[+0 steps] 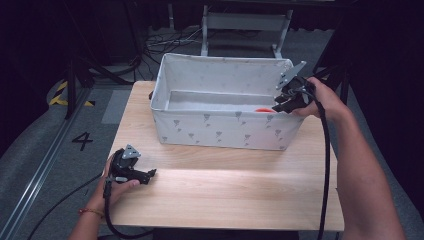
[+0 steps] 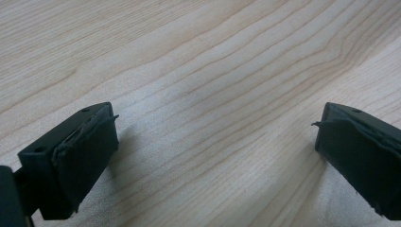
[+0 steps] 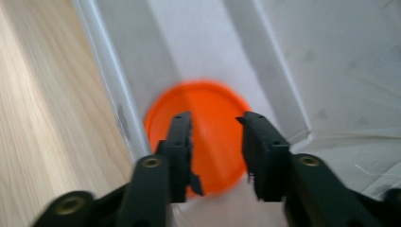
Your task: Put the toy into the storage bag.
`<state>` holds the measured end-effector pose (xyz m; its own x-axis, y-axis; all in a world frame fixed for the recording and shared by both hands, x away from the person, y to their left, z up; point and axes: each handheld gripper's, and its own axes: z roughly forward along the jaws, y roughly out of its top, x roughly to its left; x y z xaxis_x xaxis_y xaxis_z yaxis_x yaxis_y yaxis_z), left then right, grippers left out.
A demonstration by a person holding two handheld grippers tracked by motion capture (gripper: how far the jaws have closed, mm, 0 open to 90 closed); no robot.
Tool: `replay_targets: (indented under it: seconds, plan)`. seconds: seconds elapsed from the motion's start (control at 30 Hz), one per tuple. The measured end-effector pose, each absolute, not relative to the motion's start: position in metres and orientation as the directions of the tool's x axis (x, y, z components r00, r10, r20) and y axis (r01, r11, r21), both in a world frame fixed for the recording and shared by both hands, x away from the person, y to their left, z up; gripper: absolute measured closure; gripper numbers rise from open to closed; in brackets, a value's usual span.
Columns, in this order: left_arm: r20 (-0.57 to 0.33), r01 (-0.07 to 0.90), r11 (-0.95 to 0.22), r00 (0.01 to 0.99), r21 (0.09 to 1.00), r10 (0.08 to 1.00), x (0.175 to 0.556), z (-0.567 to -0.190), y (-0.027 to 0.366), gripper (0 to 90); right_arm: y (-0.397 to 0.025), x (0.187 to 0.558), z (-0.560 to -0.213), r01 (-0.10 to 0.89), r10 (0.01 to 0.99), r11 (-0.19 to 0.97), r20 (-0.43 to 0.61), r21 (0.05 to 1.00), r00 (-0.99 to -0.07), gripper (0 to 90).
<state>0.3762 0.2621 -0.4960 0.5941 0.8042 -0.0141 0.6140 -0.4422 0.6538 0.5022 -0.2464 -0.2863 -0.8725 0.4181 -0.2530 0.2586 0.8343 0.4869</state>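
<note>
Wood table (image 1: 225,185) w/ white fabric bin (image 1: 225,131), grey floor (image 1: 40,150), dark room.

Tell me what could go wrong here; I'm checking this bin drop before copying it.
1. The right gripper hangs open just above the orange disc in the bin; lowering could press on it.
2. The disc lies close against the wall, so regrasping looks awkward.

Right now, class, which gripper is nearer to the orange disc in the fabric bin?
The right gripper hangs just above the orange disc, jaws apart. The left gripper rests on the table, outside the bin.
</note>
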Motion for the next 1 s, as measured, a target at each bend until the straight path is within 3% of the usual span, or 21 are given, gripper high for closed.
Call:
replay_targets:
  seconds: [0.23,0.33,0.5,1.0]
  plan:
    - [-0.014,0.614,-0.442,0.594,0.654,0.804,0.376,-0.496,0.262,0.5,-0.264,0.479,-0.275,0.251,0.522,0.666,-0.198,0.703,-0.829,48.1]
    - [-0.014,0.614,-0.442,0.594,0.654,0.804,0.376,-0.496,0.262,0.5,-0.271,0.464,-0.274,0.244,0.564,0.621,-0.209,0.745,-0.799,41.9]
    - [-0.014,0.614,-0.442,0.594,0.654,0.804,0.376,-0.496,0.262,0.5,-0.28,0.441,-0.274,0.22,0.597,0.556,-0.201,0.802,-0.777,39.9]
    - [-0.014,0.614,-0.442,0.594,0.654,0.804,0.376,-0.496,0.262,0.5,-0.283,0.37,-0.295,0.167,0.672,0.566,-0.334,0.808,-0.661,21.8]
